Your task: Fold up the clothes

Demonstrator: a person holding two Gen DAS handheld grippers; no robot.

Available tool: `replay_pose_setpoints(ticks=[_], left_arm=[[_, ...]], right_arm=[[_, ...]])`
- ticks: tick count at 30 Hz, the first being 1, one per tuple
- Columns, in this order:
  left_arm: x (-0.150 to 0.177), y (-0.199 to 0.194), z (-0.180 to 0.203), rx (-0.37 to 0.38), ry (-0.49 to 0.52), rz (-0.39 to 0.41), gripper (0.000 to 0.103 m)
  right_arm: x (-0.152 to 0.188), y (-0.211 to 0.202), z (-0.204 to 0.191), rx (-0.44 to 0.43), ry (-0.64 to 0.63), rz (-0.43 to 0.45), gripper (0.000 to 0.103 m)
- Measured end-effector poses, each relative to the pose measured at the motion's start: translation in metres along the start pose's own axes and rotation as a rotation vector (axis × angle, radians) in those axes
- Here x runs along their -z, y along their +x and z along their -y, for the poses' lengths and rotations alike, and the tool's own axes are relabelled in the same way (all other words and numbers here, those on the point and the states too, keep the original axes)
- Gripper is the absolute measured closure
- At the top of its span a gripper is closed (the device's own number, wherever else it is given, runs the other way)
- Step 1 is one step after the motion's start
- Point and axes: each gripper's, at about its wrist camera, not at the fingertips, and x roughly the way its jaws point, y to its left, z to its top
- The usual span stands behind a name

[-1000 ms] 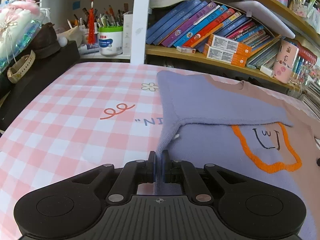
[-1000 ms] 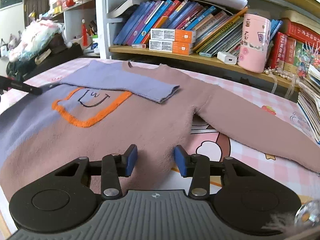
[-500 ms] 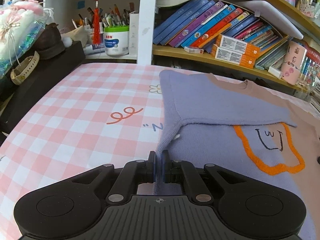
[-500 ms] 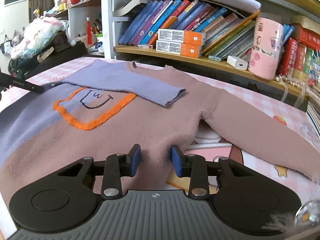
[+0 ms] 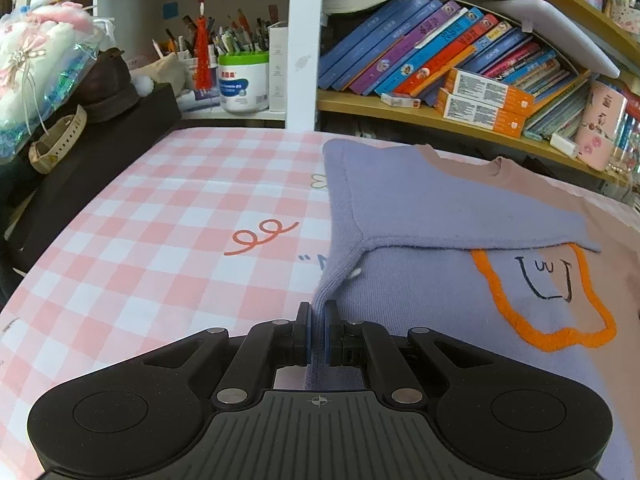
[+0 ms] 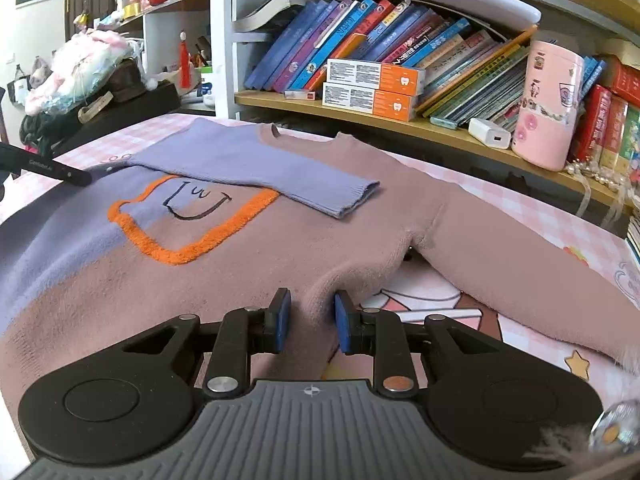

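Observation:
A sweater (image 6: pixel 280 256), half lilac and half dusty pink with an orange outline and a smiley on its chest, lies flat on the pink checked tablecloth (image 5: pixel 168 240). Its lilac sleeve (image 6: pixel 256 168) is folded across the chest; the pink sleeve (image 6: pixel 520 276) lies stretched out to the right. My left gripper (image 5: pixel 317 336) is shut on the sweater's lilac side edge (image 5: pixel 336 276) below the armpit. My right gripper (image 6: pixel 309 320) has its jaws closing around a raised fold of the pink side edge, with a narrow gap still showing at each pad.
Bookshelves with leaning books (image 5: pixel 440 56) and orange boxes (image 6: pixel 372 88) run along the far edge of the table. A pink tumbler (image 6: pixel 552 104) stands on the shelf at right. A black box with a shoe and watch (image 5: pixel 80 136) sits at the table's left.
My right gripper's jaws have narrowed onto the pink edge, bunching it up between the pads. My left gripper stays shut on the lilac edge and has shifted slightly.

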Motion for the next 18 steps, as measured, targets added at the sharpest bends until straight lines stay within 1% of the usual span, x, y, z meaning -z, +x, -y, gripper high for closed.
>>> replay_pose_setpoints(ticks=[7, 13, 18], left_arm=[[-0.004, 0.006, -0.004, -0.009, -0.009, 0.006, 0.098], [-0.004, 0.006, -0.005, -0.01, -0.01, 0.01, 0.098], [-0.002, 0.005, -0.008, 0.004, -0.025, 0.018, 0.098]], right_arm=[[-0.009, 0.014, -0.001, 0.007, -0.02, 0.0, 0.081], [-0.009, 0.013, 0.001, -0.004, -0.001, 0.001, 0.081], [-0.01, 0.013, -0.002, 0.005, -0.015, -0.001, 0.081]])
